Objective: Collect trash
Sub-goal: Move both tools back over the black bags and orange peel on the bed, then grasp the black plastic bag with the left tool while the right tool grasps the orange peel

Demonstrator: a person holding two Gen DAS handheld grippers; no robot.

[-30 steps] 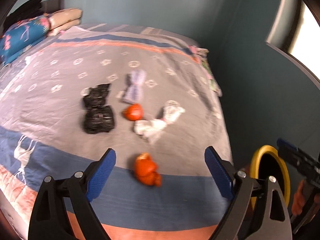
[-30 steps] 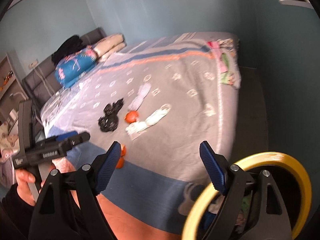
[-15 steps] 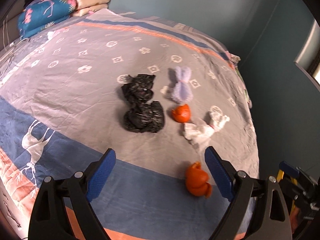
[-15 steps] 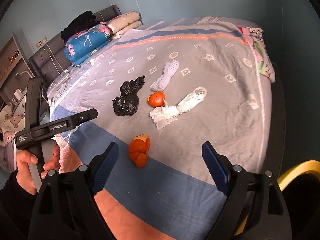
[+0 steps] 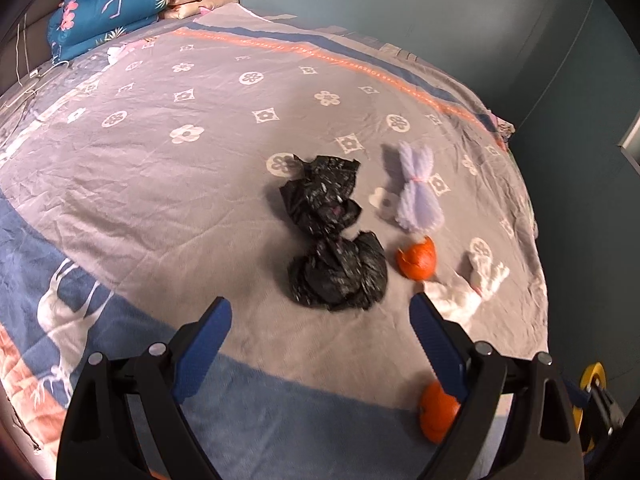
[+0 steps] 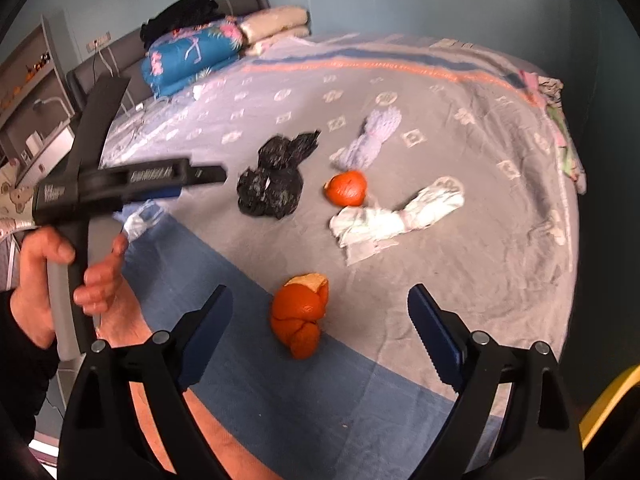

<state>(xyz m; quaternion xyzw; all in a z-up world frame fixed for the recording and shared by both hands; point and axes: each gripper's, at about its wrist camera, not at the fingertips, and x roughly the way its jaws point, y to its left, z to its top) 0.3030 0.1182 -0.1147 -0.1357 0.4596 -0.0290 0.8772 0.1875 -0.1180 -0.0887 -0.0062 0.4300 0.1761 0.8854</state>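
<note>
Left gripper body, right wrist view: a pale printed word along the top bar, blurred, not readable; a second pale mark near the handle end, also too blurred to read
Bedsheet: white flower and diamond motifs only; no lettering
Elsewhere: no legible text, numbers or signs

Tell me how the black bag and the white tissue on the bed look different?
The black bag is dark, shiny and bunched into a lump; the white tissue is pale, dull and stretched out long. The bag lies left of the small orange peel in the right tongs' view; the tissue lies just below and to its right. Both are crumpled, lie on the bedspread, and neither is held.
</note>
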